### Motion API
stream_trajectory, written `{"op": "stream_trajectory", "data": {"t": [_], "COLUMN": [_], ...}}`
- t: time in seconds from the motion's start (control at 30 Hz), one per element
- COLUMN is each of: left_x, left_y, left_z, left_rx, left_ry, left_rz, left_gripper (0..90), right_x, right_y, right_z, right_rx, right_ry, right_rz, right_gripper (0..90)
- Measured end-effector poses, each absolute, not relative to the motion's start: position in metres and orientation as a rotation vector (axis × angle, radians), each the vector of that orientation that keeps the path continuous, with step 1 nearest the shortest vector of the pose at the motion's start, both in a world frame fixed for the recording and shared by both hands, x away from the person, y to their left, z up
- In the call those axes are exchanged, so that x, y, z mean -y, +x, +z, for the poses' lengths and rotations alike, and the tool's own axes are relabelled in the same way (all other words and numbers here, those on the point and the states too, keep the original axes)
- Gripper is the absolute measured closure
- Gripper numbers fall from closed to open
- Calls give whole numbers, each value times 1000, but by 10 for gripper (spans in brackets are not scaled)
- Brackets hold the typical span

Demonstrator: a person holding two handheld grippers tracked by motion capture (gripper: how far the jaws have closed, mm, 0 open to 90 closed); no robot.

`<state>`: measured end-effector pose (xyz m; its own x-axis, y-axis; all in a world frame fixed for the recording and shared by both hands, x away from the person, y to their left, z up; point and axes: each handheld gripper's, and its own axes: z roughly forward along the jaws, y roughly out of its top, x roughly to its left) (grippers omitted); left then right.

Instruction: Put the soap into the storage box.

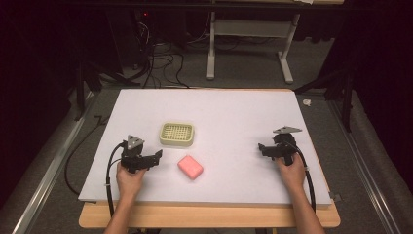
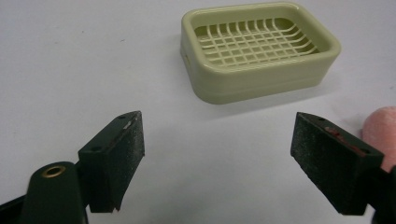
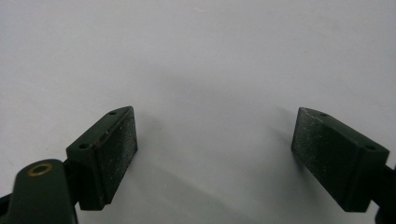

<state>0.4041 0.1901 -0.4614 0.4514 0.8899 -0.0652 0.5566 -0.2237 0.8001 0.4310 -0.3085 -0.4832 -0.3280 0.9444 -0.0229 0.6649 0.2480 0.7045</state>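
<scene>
Both grippers, left [image 1: 157,155] and right [image 1: 261,147], sat w/ jaws wide open, holding nothing; pink soap bar [image 1: 190,166] lay on white mat just right of left gripper, near soap dish [image 1: 177,134], prob. light, slick, best pinched across short sides.

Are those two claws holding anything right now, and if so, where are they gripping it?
Nothing is held. The left claw and right claw are both open with bare table between their jaws; the pink soap lies untouched.
</scene>
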Motion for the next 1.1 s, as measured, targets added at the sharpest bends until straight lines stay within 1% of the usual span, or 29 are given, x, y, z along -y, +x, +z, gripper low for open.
{"op": "stream_trajectory", "data": {"t": [0.5, 1.1], "left_x": [-178, -153], "left_y": [393, 379], "left_z": [-453, -445], "left_rx": [-1146, -1032], "left_ry": [1950, 1964], "left_rz": [493, 439], "left_gripper": [180, 163], "right_x": [309, 309], "right_y": [431, 431], "right_z": [-483, -483], "right_rx": [-2081, -2081], "right_ry": [1462, 1462], "right_rz": [837, 837], "right_gripper": [149, 149]}}
